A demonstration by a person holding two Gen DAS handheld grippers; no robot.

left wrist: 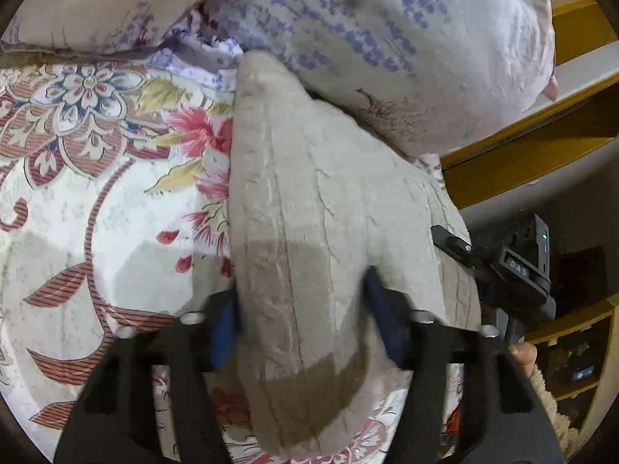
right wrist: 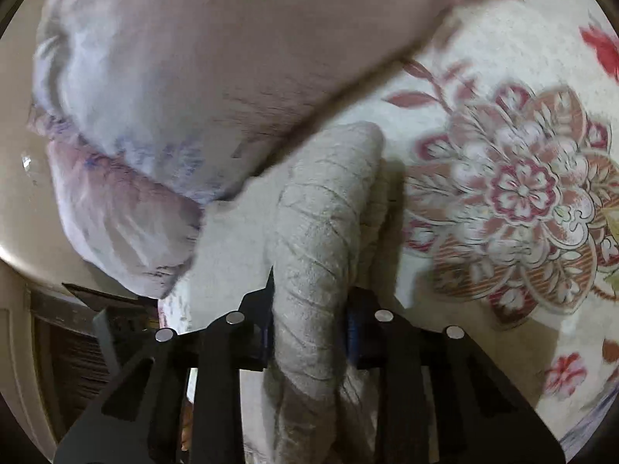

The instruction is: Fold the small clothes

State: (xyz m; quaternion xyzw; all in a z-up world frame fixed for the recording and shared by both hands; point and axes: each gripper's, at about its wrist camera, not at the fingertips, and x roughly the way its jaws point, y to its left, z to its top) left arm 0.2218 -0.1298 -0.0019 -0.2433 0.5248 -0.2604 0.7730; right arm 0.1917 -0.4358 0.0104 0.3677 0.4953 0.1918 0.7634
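Note:
A small grey ribbed garment (left wrist: 305,208) lies bunched on a floral bedsheet (left wrist: 77,178). My left gripper (left wrist: 301,317) is shut on its near end, the cloth bulging between the blue pads (left wrist: 222,328). The other gripper's body (left wrist: 514,266) shows at the garment's right edge. In the right wrist view my right gripper (right wrist: 309,332) is shut on the same grey garment (right wrist: 329,208), which runs forward from the jaws over the sheet (right wrist: 503,193). The cloth hides the fingertips in both views.
Pale pillows with blue print (left wrist: 387,38) lie just behind the garment, also in the right wrist view (right wrist: 174,96). A yellow wooden bed frame and shelves (left wrist: 541,162) stand to the right. The bed's edge (right wrist: 23,232) drops off at left.

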